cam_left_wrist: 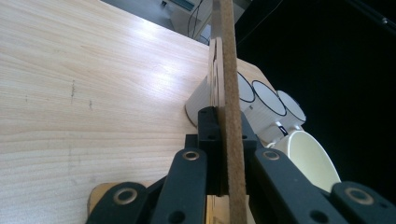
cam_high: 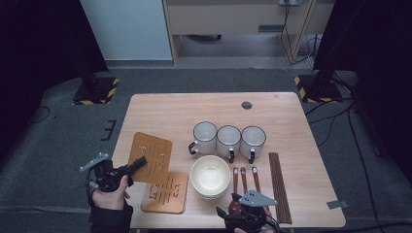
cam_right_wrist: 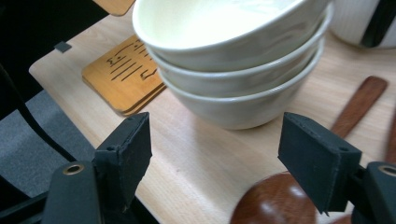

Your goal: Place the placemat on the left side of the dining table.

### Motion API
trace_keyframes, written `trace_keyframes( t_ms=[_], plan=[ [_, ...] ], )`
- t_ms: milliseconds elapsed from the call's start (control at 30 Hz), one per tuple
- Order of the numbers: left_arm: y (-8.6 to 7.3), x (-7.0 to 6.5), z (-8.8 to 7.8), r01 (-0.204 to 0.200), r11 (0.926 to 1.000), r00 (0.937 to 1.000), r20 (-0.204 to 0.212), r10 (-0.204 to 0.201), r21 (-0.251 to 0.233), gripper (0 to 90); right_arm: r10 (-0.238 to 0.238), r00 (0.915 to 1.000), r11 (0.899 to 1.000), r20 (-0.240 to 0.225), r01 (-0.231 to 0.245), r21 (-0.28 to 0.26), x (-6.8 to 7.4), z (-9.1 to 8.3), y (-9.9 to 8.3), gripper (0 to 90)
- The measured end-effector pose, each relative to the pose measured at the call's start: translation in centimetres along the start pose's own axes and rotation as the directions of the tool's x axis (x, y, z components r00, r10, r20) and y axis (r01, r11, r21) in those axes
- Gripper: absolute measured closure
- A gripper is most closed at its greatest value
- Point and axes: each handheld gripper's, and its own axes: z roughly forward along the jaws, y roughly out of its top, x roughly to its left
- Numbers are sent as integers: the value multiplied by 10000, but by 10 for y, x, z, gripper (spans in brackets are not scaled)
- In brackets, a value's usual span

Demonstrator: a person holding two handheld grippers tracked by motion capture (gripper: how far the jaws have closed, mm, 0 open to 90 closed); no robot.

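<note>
From the high view, the left gripper [cam_high: 138,164] had its jaws clamped on the edge of a wooden coaster [cam_high: 150,157], lifted and tilted above the table [cam_high: 204,104], while more coasters [cam_high: 166,193] lay flat near the front edge. Three mugs [cam_high: 228,141] stood in a row behind a stack of bowls [cam_high: 210,175], with wooden spoons [cam_high: 244,178] and chopsticks [cam_high: 279,187] to the right. The right gripper [cam_high: 233,206] sat at the near edge by the spoons. Nothing looked laid out yet, so I judged the setting barely begun: one coaster was up, and the bowls, mugs and cutlery were untouched. The left gripper view showed what the overhead hid: the coaster [cam_left_wrist: 229,93] seen edge-on, pinched tight between the black jaws, its cork underside towards the mugs [cam_left_wrist: 266,105]. The right gripper view showed the right gripper [cam_right_wrist: 215,163] standing wide and empty, facing the bowls [cam_right_wrist: 233,60] without touching them, a spoon bowl [cam_right_wrist: 275,200] beneath.
</note>
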Motion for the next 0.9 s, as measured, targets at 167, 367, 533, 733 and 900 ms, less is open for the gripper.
trace_keyframes(
  t_ms=[167,367,533,733,900],
  plan=[
    [3,2,4,-54,10000,10000,-43,53,-20,857,124,9998,9996,162,-120,-271,-12,-7,4,240],
    [7,3,9,-107,9999,9999,-102,106,-53,857,209,9990,9985,405,-188,-524,-25,-15,7,231],
    [13,4,13,-150,9998,9998,-138,148,-124,857,359,9972,9968,649,-311,-737,-37,-19,9,226],
    [23,6,15,-155,9995,9997,-166,150,-287,857,373,9948,9945,943,-277,-1014,-50,-25,13,215],
    [31,6,19,-180,9989,9998,-106,176,-424,857,375,9928,9920,1137,-232,-1243,-58,-28,16,200]
  ],
)
